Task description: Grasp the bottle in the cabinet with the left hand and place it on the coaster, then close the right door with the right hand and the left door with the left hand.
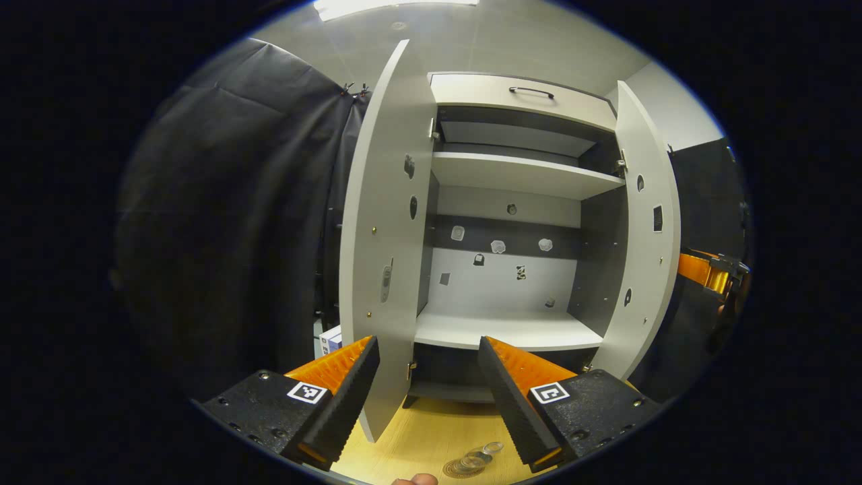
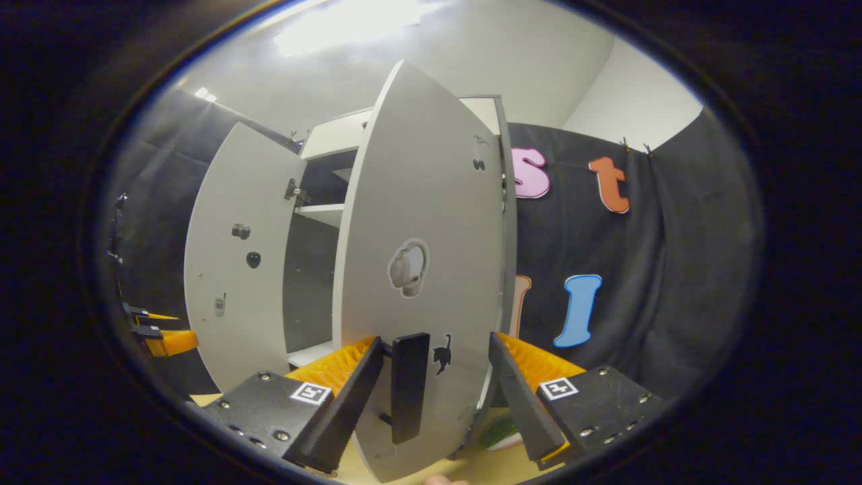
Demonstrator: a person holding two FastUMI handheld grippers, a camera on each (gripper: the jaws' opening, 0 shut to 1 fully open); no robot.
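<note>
Black cloth hangs behind a cabinet (image 1: 512, 202) with both doors swung wide. Left claw (image 1: 429, 397) hangs open over the table (image 1: 431, 431). Right claw (image 2: 434, 397) gapes around the right door's (image 2: 417, 222) black handle (image 2: 409, 387), not pinching it.

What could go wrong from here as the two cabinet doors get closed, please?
1. The right gripper is open with the right door and its black handle between the jaws; a push off the handle could slide along the panel.
2. The left gripper is open at the left door edge, which a finger could catch.
3. Swinging the left door could sweep over the clear item lying on the wooden top.
</note>
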